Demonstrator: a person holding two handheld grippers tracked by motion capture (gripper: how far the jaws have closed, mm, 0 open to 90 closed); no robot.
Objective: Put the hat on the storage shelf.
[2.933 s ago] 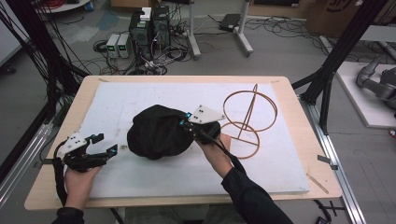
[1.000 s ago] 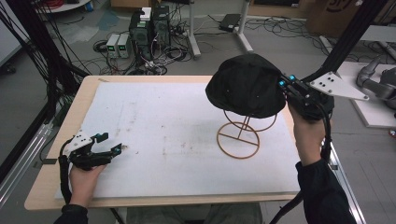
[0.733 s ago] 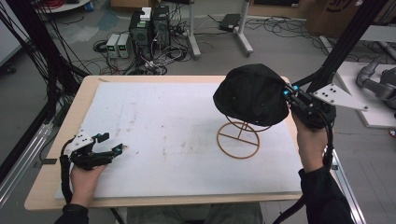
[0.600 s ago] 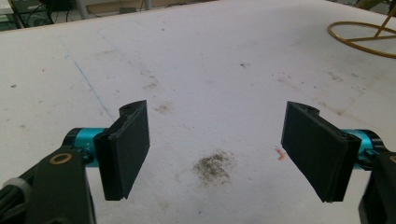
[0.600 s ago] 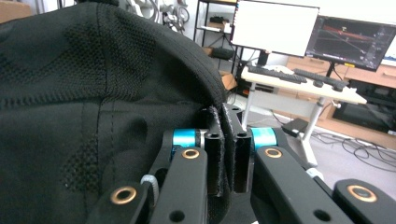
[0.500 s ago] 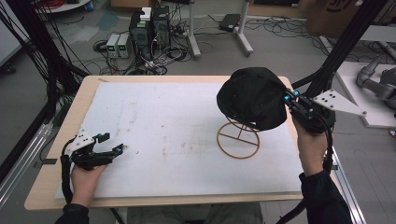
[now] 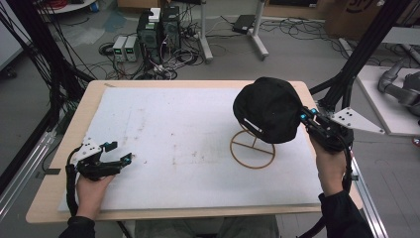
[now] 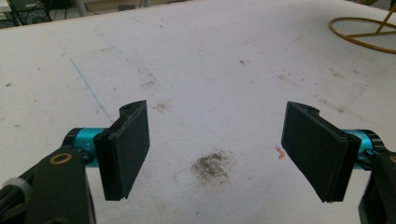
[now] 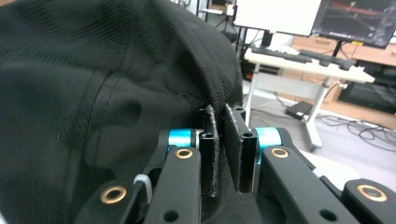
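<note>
The right gripper [image 7: 306,118] was clamped on the edge of a black cap [image 7: 267,109], its jaws nearly together with a fold of cloth pinched between them. The cap hung just ahead of the jaws, over a gold wire stand [image 7: 252,148] on the table [image 7: 163,124]; whether it touched the stand's top could not be told. The cloth creased at the jaws, suggesting a light, soft, limp crown; the stitched rim looked the firmest hold. The left gripper [image 8: 215,151] held nothing, its jaws wide apart, low over bare table, with the stand's base ring far ahead to its right.
</note>
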